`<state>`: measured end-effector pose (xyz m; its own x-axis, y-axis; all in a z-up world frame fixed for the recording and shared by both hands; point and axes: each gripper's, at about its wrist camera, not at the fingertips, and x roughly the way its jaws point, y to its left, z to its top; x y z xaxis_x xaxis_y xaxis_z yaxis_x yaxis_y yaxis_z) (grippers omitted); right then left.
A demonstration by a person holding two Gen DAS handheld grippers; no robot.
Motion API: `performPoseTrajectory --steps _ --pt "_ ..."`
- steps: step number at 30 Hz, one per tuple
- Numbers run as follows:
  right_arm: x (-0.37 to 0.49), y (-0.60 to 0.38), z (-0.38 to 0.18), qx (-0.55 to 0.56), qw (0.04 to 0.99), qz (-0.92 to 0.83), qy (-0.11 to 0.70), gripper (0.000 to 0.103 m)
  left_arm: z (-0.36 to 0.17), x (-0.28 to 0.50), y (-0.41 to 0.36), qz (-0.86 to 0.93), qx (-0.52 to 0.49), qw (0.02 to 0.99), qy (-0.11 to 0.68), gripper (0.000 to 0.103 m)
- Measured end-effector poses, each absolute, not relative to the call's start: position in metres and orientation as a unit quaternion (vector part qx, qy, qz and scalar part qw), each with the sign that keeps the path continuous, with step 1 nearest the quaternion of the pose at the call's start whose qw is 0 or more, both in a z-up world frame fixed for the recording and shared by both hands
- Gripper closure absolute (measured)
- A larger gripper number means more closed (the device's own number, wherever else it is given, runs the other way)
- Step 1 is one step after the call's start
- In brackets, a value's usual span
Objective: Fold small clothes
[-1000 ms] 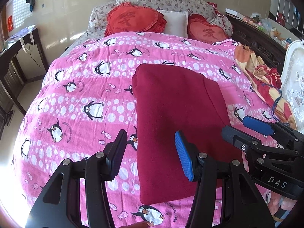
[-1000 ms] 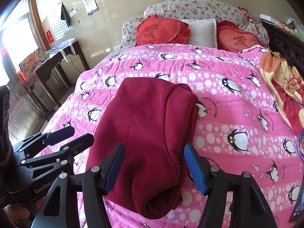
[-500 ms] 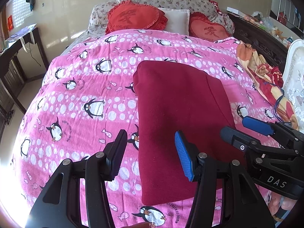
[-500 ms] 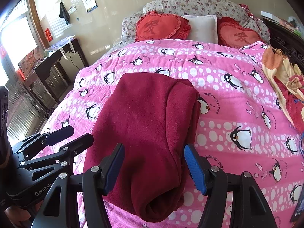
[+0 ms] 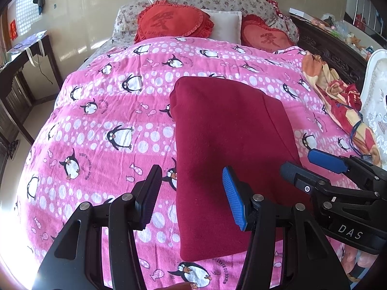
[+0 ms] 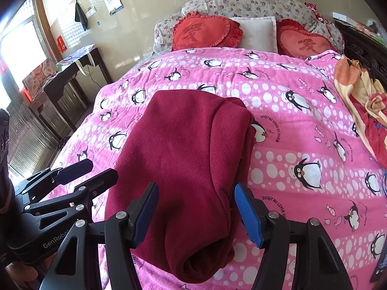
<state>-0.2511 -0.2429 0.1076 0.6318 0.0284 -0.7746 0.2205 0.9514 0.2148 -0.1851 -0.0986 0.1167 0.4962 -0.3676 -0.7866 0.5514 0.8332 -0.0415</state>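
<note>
Nothing has shifted over the last second: both grippers hang still above the bed. A folded maroon garment (image 5: 232,145) lies flat on the pink penguin blanket (image 5: 101,111). Left gripper (image 5: 191,198) has its jaws partly open, empty, above the garment's left edge. Right gripper (image 6: 196,212) likewise, gripping nothing, jaws astride its near end.
</note>
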Motion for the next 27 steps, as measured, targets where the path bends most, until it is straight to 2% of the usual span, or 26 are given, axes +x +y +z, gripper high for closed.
performPoseTrajectory --steps 27 --pt "-0.2499 -0.2376 0.1078 0.144 0.890 -0.050 0.430 0.040 0.1183 -0.1851 -0.0982 -0.268 0.118 0.858 0.421 0.051"
